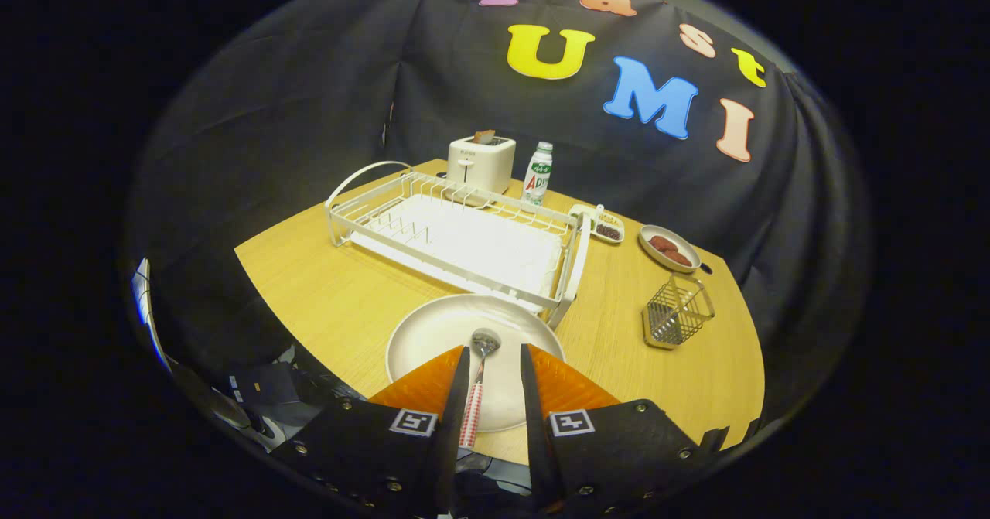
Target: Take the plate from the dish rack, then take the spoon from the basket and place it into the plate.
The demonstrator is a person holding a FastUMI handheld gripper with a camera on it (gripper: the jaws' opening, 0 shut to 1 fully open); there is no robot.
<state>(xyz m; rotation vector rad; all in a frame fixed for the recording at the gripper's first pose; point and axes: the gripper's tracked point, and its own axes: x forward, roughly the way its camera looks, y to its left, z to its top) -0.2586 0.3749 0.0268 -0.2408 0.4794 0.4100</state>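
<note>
Spoon (478,380): lying in the plate, bowl end away from the fingers, red-and-white checked handle running back toward the gripper body.
Long axis: nearly in line with the fingers, leaning slightly toward the left one.
Plate (433,333): flat on the wooden table (325,287), just in front of the dish rack, its far rim close to the rack's near rail.
Gripper (495,360): spread, fingers either side of the handle with a gap on the right; handle close against the left finger, contact there not certain; not pinching.
Key relation: spoon between the fingers and already over the plate, so likely only a straight pull back needed, without catching the handle.
Dish rack (456,233): white wire, emptied of the plate, beyond the plate.
Basket (677,312): small wire one, to the right, well apart from the plate, nothing seen inside.
Further back: toaster (481,163), bottle (538,172), small dish with dark pieces (670,248).
Hidden: handle's tail end, lost behind the gripper body; whether the handle rests on the plate's near rim cannot be told.
</note>
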